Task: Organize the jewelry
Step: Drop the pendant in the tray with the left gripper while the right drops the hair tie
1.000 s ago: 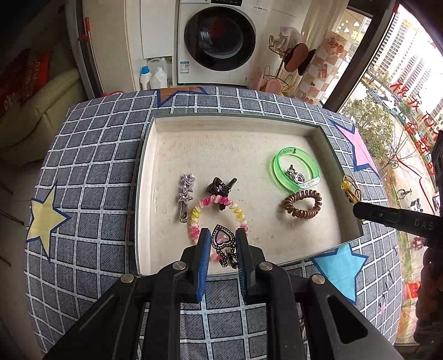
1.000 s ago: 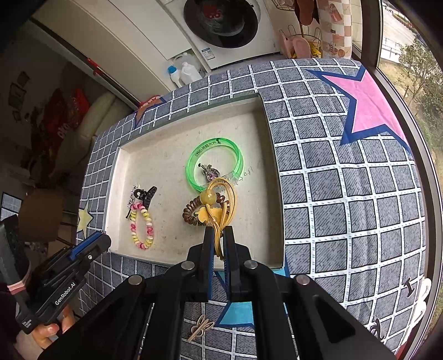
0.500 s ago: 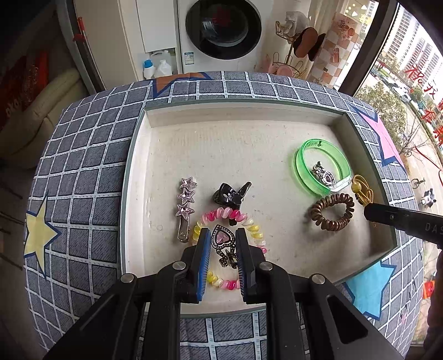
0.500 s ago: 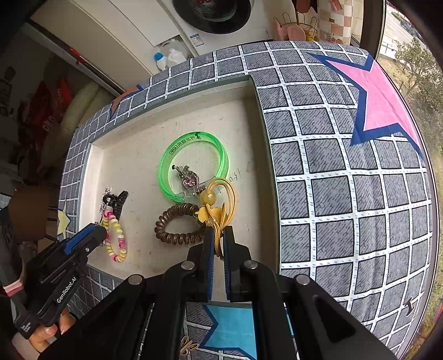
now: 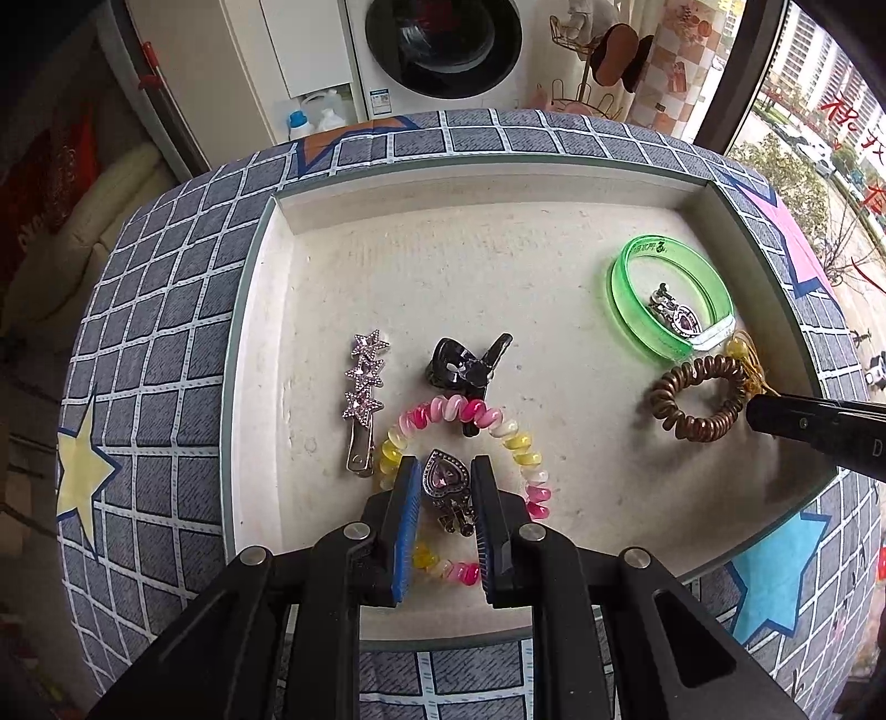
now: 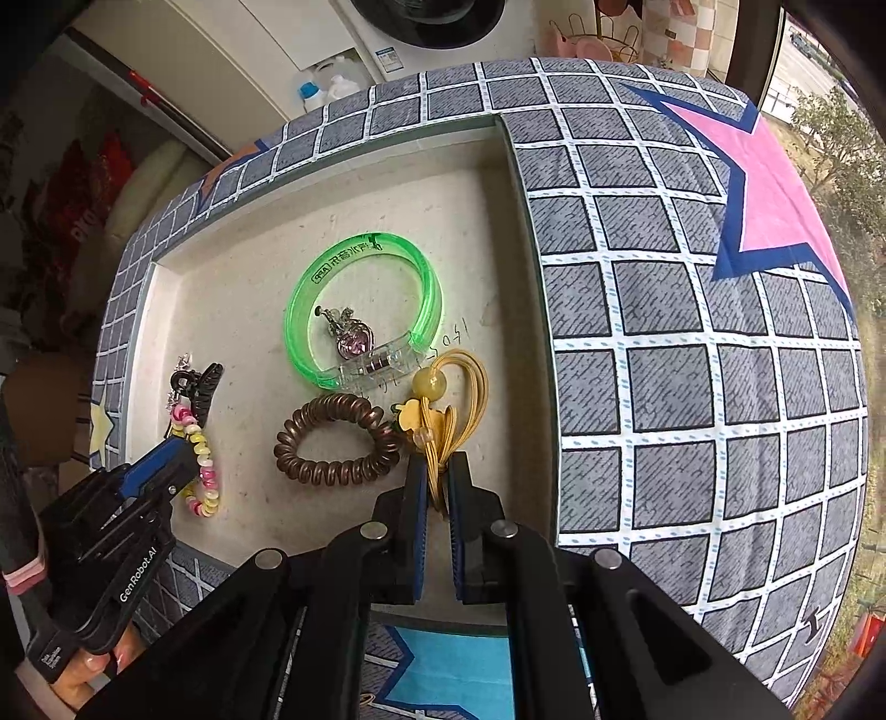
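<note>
My left gripper [image 5: 443,482] is shut on a pink heart clip [image 5: 443,481] and holds it over the pink-and-yellow coil bracelet [image 5: 470,415] inside the beige tray [image 5: 266,310]. My right gripper [image 6: 437,487] is shut on a yellow cord hair tie with beads [image 6: 448,399], low over the tray's right side beside the brown coil hair tie [image 6: 338,443]. A green bangle [image 6: 360,288] lies in the tray with a second heart clip [image 6: 349,332] inside it. A star hair clip [image 5: 362,393] and a black claw clip [image 5: 465,365] lie left of centre.
The tray sits on a grey checked cloth with stars [image 6: 692,332]. A washing machine [image 5: 443,44] and bottles [image 5: 315,113] stand behind the table. The right gripper's finger [image 5: 814,426] reaches in over the tray's right rim in the left wrist view.
Both grippers have moved forward and down over the tray, each keeping its item. The yellow hair tie now sits beside the brown coil tie; the heart clip is over the bracelet.
</note>
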The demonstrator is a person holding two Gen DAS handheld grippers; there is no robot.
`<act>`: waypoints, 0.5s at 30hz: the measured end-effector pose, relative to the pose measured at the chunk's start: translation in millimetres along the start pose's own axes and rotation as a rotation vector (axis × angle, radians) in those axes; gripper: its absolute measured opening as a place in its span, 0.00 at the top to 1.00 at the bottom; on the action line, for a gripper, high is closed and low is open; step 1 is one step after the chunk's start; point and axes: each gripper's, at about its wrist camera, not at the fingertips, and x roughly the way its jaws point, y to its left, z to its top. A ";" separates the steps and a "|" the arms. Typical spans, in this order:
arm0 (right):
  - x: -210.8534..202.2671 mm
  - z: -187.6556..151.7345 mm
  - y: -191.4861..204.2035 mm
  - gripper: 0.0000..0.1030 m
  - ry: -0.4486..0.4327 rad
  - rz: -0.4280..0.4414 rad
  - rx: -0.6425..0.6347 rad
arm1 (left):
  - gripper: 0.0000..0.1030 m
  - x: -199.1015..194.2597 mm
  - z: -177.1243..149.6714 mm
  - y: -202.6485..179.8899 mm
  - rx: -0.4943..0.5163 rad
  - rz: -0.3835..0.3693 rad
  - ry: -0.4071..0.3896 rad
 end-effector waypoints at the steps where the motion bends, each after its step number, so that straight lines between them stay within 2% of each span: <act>1: 0.5 -0.1 0.1 0.87 -0.002 0.008 0.001 | 0.70 0.1 -0.1 -0.5 0.005 0.005 0.000; 4: -1.2 -1.1 1.6 0.64 -0.009 0.037 -0.002 | 0.70 0.6 -0.2 0.2 -0.003 0.010 0.007; 5: -2.0 -1.3 3.0 0.53 -0.010 0.033 -0.005 | 0.70 0.0 0.1 1.1 -0.009 0.009 0.007; 6: -2.7 -0.9 4.8 0.50 -0.012 0.029 -0.008 | 0.70 -1.2 0.5 1.2 -0.013 0.009 0.006; 11: -8.7 0.1 7.8 0.49 -0.027 0.074 0.011 | 0.67 -10.4 2.8 2.0 0.000 0.013 -0.023; 12: -10.4 -0.1 8.0 0.46 -0.031 0.084 0.015 | 0.44 -13.0 3.1 1.9 0.002 0.018 -0.032; 13: -12.5 -1.0 7.6 0.45 -0.034 0.095 0.021 | 0.09 -16.5 3.0 2.6 -0.003 0.024 -0.048; 14: -15.2 -2.8 6.6 0.42 -0.038 0.105 0.030 | 0.00 -21.6 2.5 3.9 -0.012 0.032 -0.078; 15: -17.7 -3.7 5.3 0.41 -0.043 0.117 0.039 | 0.00 -27.4 2.2 5.2 -0.018 0.033 -0.111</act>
